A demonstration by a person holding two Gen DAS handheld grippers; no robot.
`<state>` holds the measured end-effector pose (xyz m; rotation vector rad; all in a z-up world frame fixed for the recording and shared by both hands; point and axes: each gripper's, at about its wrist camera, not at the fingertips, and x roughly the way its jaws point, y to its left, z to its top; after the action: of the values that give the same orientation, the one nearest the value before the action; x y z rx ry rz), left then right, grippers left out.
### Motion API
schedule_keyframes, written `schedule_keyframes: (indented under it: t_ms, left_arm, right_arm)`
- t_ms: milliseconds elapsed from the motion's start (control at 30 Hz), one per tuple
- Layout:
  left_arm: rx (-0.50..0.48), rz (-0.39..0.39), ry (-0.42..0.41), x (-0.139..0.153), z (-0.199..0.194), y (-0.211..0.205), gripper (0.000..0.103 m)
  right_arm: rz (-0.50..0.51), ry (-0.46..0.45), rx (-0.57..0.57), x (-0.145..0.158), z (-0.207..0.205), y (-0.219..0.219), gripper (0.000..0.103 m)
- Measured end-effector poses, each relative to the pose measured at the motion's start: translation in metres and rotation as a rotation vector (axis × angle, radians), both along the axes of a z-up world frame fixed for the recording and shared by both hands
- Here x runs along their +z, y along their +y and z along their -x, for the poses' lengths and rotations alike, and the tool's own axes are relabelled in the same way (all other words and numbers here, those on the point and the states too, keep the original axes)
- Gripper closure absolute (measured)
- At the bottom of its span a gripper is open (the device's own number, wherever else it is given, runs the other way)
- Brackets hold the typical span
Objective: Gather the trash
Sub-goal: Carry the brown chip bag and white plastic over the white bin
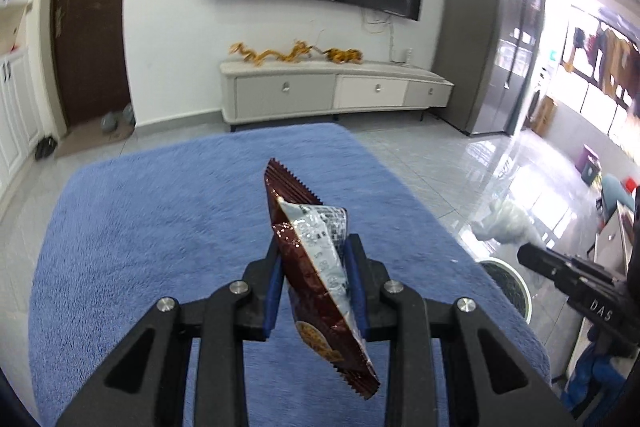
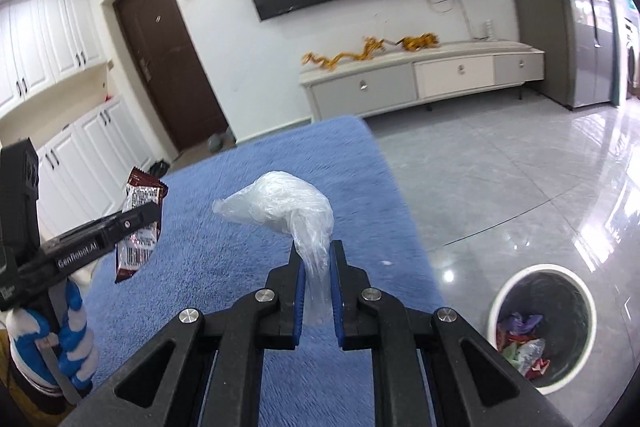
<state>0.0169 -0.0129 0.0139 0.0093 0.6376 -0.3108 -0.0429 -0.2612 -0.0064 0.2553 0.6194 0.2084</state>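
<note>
Two pieces of trash are riding in our tongs at once, both lifted above the blue rug (image 2: 208,227) that is spreading across most of both views. We cannot tell whether the rug is covering a tabletop or lying on something else; the grey tiled floor (image 2: 500,167) is showing beyond its edge.

Next in size, the white-rimmed trash bin (image 2: 505,297) is standing on the floor, just off the rug's right corner. We are seeing coloured wrappers already lying inside it.

Our left tongs (image 1: 314,277) are clamping a dark brown snack wrapper (image 1: 316,275) across its middle, so that it is standing on edge with its serrated ends sticking out fore and aft. Our right tongs (image 2: 318,281) are pinching the twisted neck of a crumpled clear plastic bag (image 2: 280,199), whose bulk is ballooning out beyond the fingertips.

We are judging the step in hand to be the carry: both pieces are gripped and clear of the rug, neither yet over the bin. The next move is calling for swinging the right tongs over the bin's mouth before opening them, then bringing the left tongs across the same way. The bag is looking light and likely to drift or cling, so we are favouring a low release.
</note>
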Motion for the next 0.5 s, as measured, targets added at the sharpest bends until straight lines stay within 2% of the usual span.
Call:
schedule_keyframes:
  t_ms: [500]
  left_arm:
    - [-0.115, -0.124, -0.085, 0.025, 0.055, -0.088, 0.075]
  right_arm:
    - [-0.066, -0.104, -0.095, 0.018, 0.054, -0.059, 0.092]
